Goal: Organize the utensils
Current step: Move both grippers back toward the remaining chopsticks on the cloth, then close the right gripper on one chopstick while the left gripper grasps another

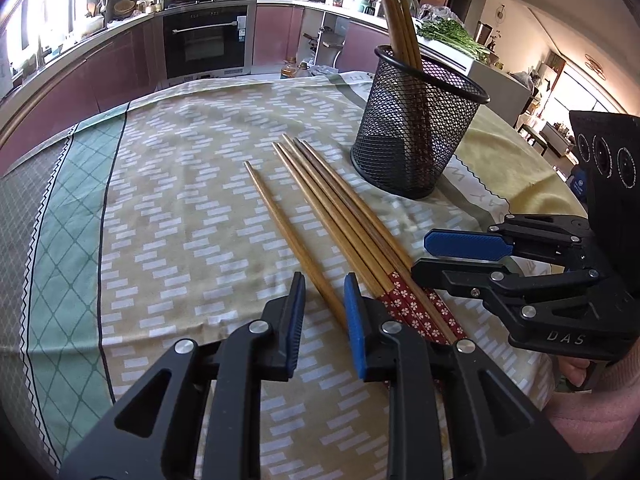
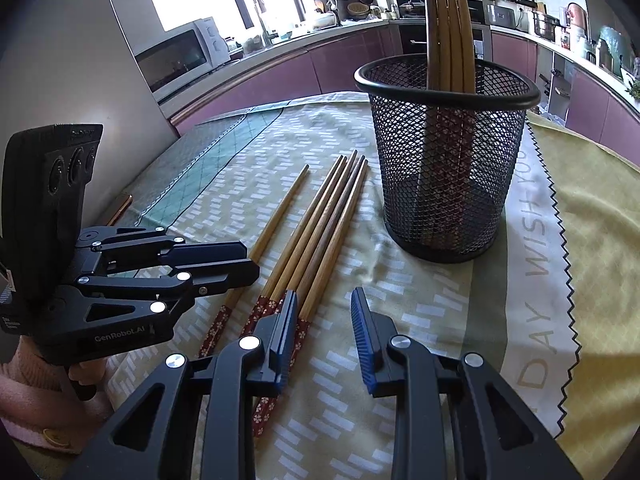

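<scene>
Several wooden chopsticks with red flowered handles lie on the tablecloth; one lone chopstick lies apart to their left. They also show in the right wrist view. A black mesh holder stands behind them with several chopsticks upright in it. My left gripper is open, its jaws on either side of the lone chopstick's handle end. My right gripper is open just right of the bundle's handles; in the left wrist view it hovers at the right.
A patterned tablecloth covers the table, with a yellow cloth under the holder's right side. Kitchen counters, an oven and a microwave lie beyond. A phone lies near the table's left edge.
</scene>
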